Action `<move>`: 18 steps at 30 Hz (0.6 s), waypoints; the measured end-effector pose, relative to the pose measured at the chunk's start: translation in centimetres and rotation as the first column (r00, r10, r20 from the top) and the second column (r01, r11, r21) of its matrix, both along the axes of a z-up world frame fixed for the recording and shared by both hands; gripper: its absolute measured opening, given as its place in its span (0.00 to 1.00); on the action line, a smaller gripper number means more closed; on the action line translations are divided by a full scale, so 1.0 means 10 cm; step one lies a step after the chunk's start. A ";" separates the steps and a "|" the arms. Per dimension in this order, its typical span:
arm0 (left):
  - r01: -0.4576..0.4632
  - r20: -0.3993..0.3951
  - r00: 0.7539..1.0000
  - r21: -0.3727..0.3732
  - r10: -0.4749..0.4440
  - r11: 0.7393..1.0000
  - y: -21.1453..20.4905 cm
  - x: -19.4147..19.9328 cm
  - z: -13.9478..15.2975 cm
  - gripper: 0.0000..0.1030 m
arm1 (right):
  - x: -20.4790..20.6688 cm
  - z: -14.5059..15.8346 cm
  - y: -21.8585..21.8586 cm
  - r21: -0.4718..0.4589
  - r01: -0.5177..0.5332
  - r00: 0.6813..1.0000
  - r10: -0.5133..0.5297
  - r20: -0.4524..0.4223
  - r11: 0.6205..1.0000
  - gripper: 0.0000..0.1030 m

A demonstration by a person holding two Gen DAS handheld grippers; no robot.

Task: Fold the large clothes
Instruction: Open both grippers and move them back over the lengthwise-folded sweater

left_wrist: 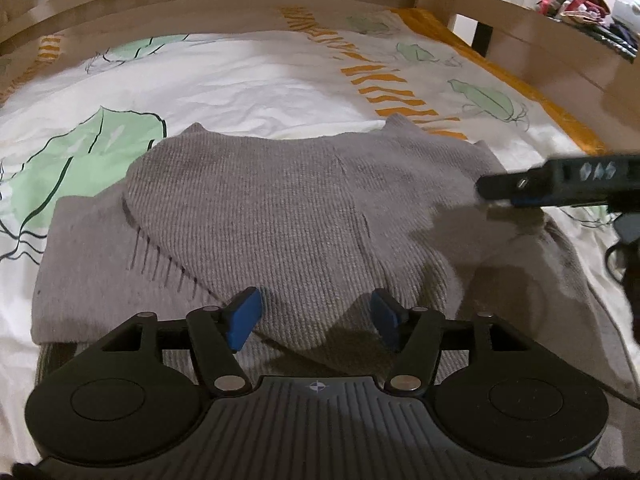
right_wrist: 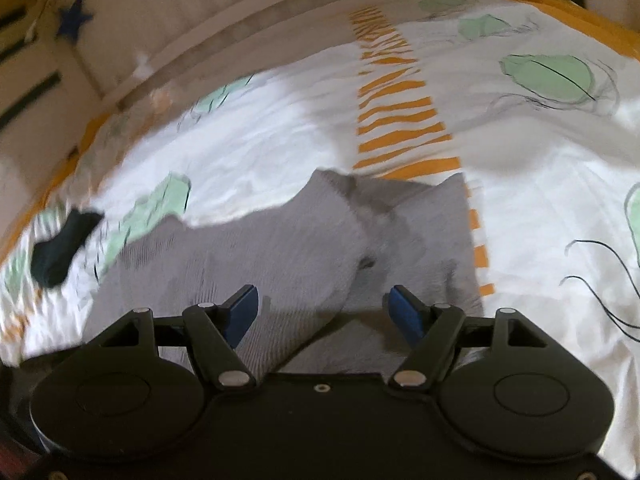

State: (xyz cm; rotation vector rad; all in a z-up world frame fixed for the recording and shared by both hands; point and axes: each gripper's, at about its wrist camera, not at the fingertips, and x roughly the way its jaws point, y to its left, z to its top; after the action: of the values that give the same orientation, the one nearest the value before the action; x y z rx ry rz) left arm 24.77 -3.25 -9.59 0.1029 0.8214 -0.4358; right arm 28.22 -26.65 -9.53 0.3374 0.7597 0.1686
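Grey sweater [left_wrist: 256, 216] lies partly folded on the bedsheet [left_wrist: 248, 80], long axis running left-right. Left gripper [left_wrist: 316, 320] and right gripper [right_wrist: 322, 312] both spread wide, holding nothing, sweater directly ahead of each. Left sits nearer its middle.

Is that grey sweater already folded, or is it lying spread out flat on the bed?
Partly folded. The grey sweater has a layer turned over onto itself, its edge crossing the body, and lies rumpled on the bedsheet. Neither pair of tongs grips it.
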 end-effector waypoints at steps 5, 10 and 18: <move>0.002 -0.014 1.000 -0.012 -0.002 1.000 0.06 -0.02 -0.01 0.59 | 0.02 -0.13 0.30 -0.215 -0.097 0.995 0.091 -0.037 0.972 0.73; -0.056 -0.029 0.998 -0.098 0.053 0.994 0.25 -0.04 0.02 0.59 | -0.02 -0.21 0.33 -0.315 -0.125 0.992 0.118 -0.041 0.941 0.74; -0.076 0.082 0.992 -0.209 0.095 0.975 0.62 -0.13 0.21 0.70 | -0.23 0.04 0.05 -0.115 -0.075 0.997 0.078 0.019 0.991 0.86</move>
State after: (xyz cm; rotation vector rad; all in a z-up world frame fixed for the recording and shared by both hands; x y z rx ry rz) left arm 23.47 2.90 -7.47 -0.1037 0.6837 -0.4287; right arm 25.93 -26.15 -9.15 0.1975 0.7559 0.1999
